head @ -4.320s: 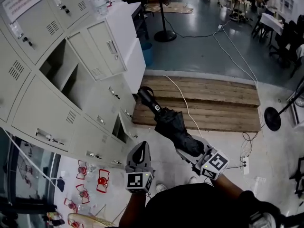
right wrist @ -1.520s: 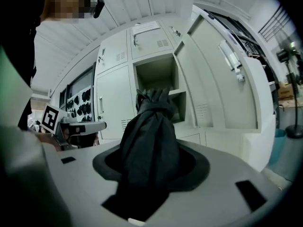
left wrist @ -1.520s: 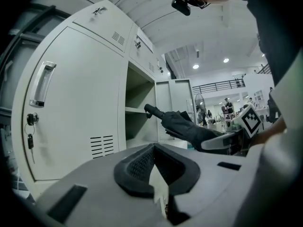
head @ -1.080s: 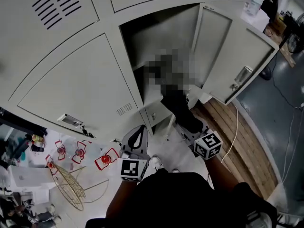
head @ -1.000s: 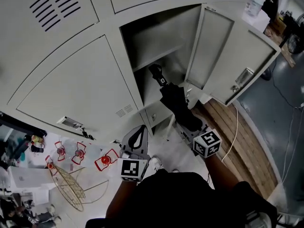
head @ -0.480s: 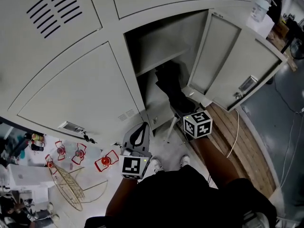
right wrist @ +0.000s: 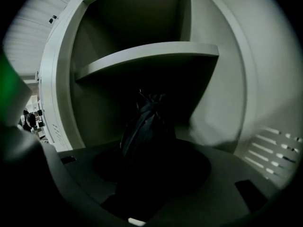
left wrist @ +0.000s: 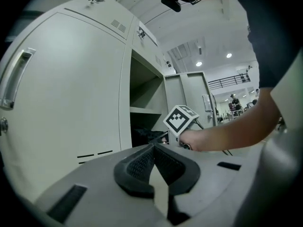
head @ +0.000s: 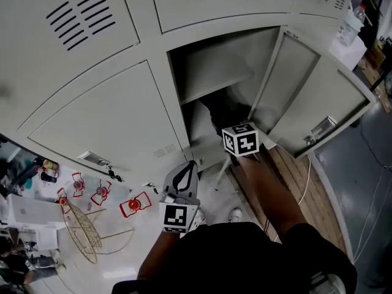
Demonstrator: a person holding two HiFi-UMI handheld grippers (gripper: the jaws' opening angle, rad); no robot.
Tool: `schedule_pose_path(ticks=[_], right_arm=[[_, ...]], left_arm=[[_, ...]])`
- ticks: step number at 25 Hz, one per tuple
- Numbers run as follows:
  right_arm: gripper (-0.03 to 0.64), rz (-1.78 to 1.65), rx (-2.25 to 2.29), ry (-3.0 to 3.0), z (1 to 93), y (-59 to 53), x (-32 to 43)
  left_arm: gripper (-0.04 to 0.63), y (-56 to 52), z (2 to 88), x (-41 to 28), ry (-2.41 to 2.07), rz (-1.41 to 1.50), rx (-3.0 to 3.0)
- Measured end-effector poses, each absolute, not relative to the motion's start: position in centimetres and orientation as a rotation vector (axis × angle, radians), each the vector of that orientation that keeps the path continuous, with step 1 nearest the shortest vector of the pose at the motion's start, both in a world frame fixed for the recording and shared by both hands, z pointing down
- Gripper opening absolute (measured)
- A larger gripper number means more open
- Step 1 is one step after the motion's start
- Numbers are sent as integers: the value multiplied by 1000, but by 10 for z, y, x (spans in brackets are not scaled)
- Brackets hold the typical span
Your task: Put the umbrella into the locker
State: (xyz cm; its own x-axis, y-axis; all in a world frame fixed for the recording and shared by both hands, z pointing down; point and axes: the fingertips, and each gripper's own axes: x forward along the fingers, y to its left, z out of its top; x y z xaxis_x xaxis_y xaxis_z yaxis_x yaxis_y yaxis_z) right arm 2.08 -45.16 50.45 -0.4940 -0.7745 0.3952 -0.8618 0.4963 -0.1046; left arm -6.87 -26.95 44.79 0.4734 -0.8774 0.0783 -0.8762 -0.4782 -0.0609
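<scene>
**Head view:** My right gripper (head: 236, 132) is at the mouth of the open locker (head: 184, 112), with my forearm stretched out behind it. The black folded umbrella (head: 228, 110) is already mostly inside the lower part of the compartment, under the shelf (head: 214, 83). The locker door (head: 309, 100) stands wide to the right, clear of my arm. My left gripper (head: 182, 175) hangs low in front of the closed door below and takes no part.

**Left gripper view:** The fingers (left wrist: 137, 163) of my left gripper (left wrist: 154, 157) are pressed together with nothing between them. Beyond them I see my right hand (left wrist: 201, 138) reaching into the compartment. I judge it best to hold this gripper where it is, out of the way.

**Right gripper view:** My right gripper (right wrist: 147, 176) is clamped on the umbrella (right wrist: 144, 124), whose bundled cloth runs forward and up into the dark space beneath the shelf (right wrist: 151, 56). I cannot tell whether its far end touches the back wall or the floor of the compartment.

To finish well, I should lower the umbrella until it rests on the compartment floor and keep its tip below the shelf edge. I would let go only once it lies steady and cannot slide out, then draw straight back.
</scene>
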Motion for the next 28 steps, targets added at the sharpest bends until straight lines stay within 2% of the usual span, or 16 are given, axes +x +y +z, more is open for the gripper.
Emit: schedule_pose_path(ticks=[16,19,23,25,28], right_arm=[[224,335,1256,-2251,543,-512,-13],[230,349,1215,-2243,574,-526,-22],[250,323,1203,-2229,552,-517,-23],[311,285,1197,-2271,545,-508,-24],[348,253,1179,-2346,534,-491,-19]], left_arm=[[-3,-272,458,-82,1720,-150,-2647],[-3,-272,460,-80,1721,-156,-2657],[-3,-274,460,-79,1717,-145,-2662],[-3,-271,460,-79,1727,-140,-2668],[-3,-269,457,-79,1740,-125,-2675]])
